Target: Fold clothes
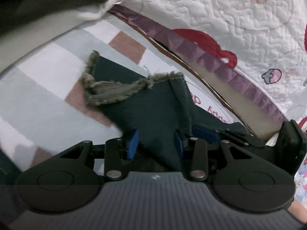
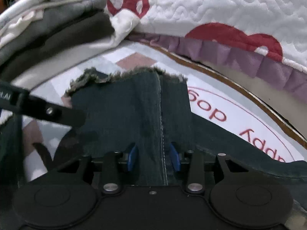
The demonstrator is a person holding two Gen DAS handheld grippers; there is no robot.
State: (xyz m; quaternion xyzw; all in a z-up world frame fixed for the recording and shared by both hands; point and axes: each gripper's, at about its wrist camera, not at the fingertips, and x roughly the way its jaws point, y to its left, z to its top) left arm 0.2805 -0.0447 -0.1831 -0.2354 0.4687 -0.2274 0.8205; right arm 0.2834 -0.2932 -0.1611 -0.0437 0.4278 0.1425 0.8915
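Note:
Dark denim trousers [image 1: 145, 111] with a frayed hem [image 1: 115, 88] lie flat on a patterned mat. My left gripper [image 1: 155, 143] hovers over the leg, its blue pads [image 1: 132, 143] apart, with cloth lying between them but not pinched. In the right wrist view the same trousers [image 2: 130, 111] run away from me, a stitched seam down the middle. My right gripper [image 2: 153, 155] stands over that seam with its pads [image 2: 132, 155] spread on either side and not pressing it. The left gripper's black finger [image 2: 49, 113] reaches in from the left edge of the leg.
A white quilted blanket [image 1: 239, 19] with red shapes and a purple frill [image 2: 249, 61] hangs along the far side. Folded grey and white clothes [image 2: 57, 23] are stacked at the upper left. The mat [image 2: 220, 111] carries red lettering to the right of the trousers.

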